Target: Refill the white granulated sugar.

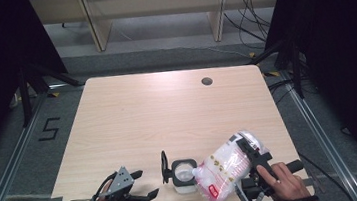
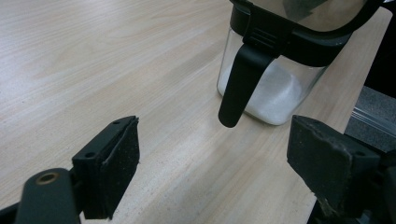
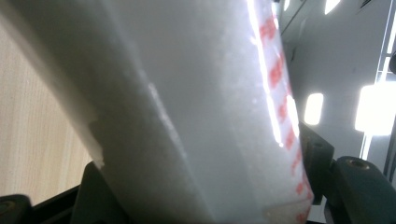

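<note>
Near the desk's (image 1: 132,110) front edge, right of its middle, stands a clear jar (image 1: 183,177) with a black collar and its lid swung open, white grains inside. The right gripper (image 1: 251,159) has its fingers pinching a white bag with red print (image 1: 222,170), tilted over the jar near the front right corner. The left gripper (image 1: 144,183) rests by the front edge, its fingers (image 2: 114,161) spread with nothing between them, pointing at the jar.

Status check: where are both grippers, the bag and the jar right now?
Right gripper shut on the bag of white granules, tilted beside the jar. Left gripper open, empty, facing the jar's black handle. Jar lid open, some white granules inside. Nothing in the way.
</note>
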The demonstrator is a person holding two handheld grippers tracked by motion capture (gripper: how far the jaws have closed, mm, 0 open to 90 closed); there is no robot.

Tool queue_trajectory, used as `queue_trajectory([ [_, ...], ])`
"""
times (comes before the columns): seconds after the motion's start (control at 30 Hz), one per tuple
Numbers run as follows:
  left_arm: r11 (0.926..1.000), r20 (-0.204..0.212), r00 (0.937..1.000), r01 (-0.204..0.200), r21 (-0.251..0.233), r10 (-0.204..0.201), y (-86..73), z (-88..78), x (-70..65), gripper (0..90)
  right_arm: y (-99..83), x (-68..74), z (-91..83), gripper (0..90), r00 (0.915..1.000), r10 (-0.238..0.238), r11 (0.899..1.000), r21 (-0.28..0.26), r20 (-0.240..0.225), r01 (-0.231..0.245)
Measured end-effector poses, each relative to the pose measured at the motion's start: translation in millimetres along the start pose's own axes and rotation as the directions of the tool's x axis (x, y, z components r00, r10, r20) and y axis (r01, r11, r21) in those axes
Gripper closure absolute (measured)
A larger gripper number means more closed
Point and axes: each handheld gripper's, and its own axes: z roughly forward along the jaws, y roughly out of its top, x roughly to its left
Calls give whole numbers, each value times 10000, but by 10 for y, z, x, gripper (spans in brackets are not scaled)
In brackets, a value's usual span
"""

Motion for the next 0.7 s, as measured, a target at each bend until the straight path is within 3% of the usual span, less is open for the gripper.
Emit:
queue_trajectory([
  [0.03,9994,-18,9994,347,-19,-347,-3,2,-16,165,-3,-3,2,392,10000,-2,10000,-53,-8,2],
  [0.1,9996,-20,9996,277,-17,-277,-2,3,-12,165,-4,6,8,393,9999,94,9998,-159,48,-93],
  [0.13,10000,5,10000,40,-16,-40,0,0,0,166,-2,17,3,393,9996,247,9997,-15,-147,-247],
  [0.17,9994,-25,9994,349,-33,-349,-7,2,-21,166,8,-6,-6,393,9994,38,9999,127,-341,-34],
  [0.2,9990,7,9992,404,-164,-404,-4,9,-26,166,4,5,0,393,9999,69,10000,-2,-97,-69],
  [0.3,9998,-2,9998,196,-19,-196,0,2,-8,165,-5,9,5,394,9999,95,9999,-55,-83,-96],
  [0.33,9998,12,9998,178,-10,-178,-2,1,-9,166,-14,39,17,394,9991,421,9989,-189,42,-420],
  [0.37,9995,-12,9995,330,-25,-330,-7,1,-20,166,-13,41,17,394,9990,445,9989,-168,22,-445],
  [0.47,9993,-25,9993,367,-55,-367,0,4,-15,165,-13,33,8,394,9992,381,9993,-36,-135,-381],
  [0.5,9997,-8,9997,229,-26,-229,-1,2,-11,165,-14,11,13,394,10000,76,9999,-147,3,-76],
  [0.57,9993,-5,9994,359,-88,-359,-6,4,-24,165,-17,8,6,396,10000,-55,10000,-53,-62,55],
  [0.6,9997,24,9998,204,-165,-204,0,7,-12,165,-20,21,4,397,9998,125,9999,19,-175,-125],
  [0.67,9993,-29,9993,367,-55,-367,-1,5,-14,165,-23,25,17,397,9999,97,9999,-102,-106,-98],
  [0.7,9996,-15,9996,275,-14,-275,-3,2,-13,165,-26,52,8,398,9986,499,9987,64,-146,-498],
])
